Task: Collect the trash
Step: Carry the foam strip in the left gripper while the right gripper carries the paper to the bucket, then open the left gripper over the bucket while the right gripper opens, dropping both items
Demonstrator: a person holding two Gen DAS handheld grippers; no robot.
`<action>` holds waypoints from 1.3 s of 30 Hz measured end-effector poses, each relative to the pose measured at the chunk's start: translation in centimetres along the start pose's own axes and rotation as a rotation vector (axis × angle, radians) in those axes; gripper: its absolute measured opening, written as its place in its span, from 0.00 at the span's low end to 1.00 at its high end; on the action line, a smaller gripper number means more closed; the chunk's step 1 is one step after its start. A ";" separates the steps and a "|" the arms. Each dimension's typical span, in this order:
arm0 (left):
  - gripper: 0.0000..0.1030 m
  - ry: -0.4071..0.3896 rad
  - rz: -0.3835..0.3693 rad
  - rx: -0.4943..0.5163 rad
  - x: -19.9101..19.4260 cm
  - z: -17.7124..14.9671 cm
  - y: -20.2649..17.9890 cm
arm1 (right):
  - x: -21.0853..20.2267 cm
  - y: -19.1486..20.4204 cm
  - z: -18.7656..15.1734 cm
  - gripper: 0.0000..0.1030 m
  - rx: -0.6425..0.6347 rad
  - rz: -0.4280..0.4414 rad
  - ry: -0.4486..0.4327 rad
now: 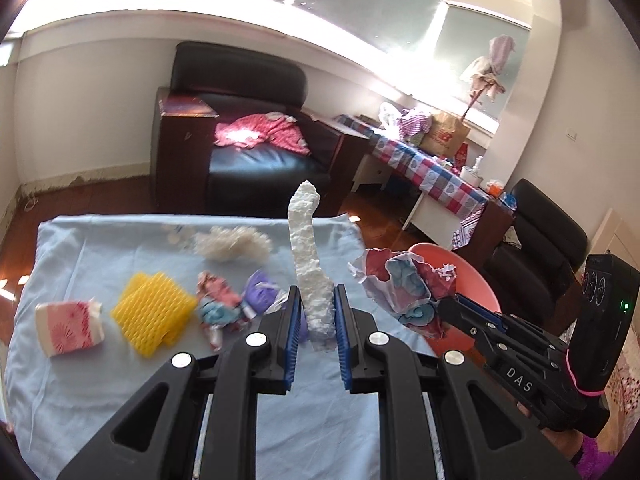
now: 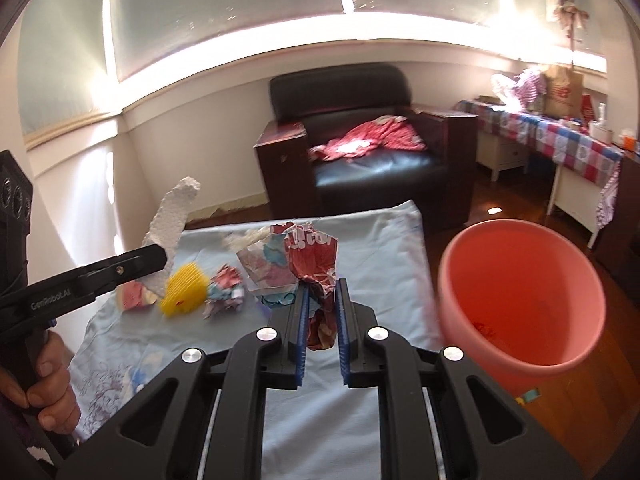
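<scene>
Carrying clamped loads: left hand-held gripper grasps foam strip, right hand-held gripper grasps crumpled wrapper; release squarely over pink bin beside counter's right edge.

my right gripper pinches a crumpled paper wrapper above the blue cloth — pink bucket just beside it, my left gripper clamping white foam.

White foam strip upright, clamped; crumpled printed wrapper clamped beside empty pink bucket.
</scene>
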State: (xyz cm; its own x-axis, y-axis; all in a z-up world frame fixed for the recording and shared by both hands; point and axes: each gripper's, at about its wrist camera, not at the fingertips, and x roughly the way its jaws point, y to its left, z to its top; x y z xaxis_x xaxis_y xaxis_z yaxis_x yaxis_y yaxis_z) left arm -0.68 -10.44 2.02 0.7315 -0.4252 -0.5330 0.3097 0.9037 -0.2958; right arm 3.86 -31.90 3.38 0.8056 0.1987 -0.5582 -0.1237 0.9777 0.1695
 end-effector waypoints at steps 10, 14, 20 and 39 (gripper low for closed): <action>0.15 -0.042 -0.093 0.088 2.2 1.9 -6.5 | -2.8 -6.8 0.9 0.13 0.108 -0.182 -0.103; 0.15 -0.044 -0.136 0.121 3.5 2.1 -8.9 | -3.3 -8.9 0.5 0.13 0.137 -0.255 -0.118; 0.15 -0.021 -0.197 0.167 6.2 1.8 -12.3 | -3.5 -11.1 -0.4 0.13 0.181 -0.313 -0.116; 0.15 0.144 -0.283 0.241 15.6 -0.8 -18.3 | -2.2 -14.9 -2.0 0.13 0.242 -0.412 -0.055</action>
State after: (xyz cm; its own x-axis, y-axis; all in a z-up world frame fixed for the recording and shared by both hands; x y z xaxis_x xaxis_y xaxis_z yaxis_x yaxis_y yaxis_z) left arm 4.61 -33.71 -1.48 0.5093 -0.6468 -0.5677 0.6331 0.7284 -0.2619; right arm 2.80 -46.81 0.46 0.7895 -0.2127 -0.5757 0.3458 0.9291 0.1309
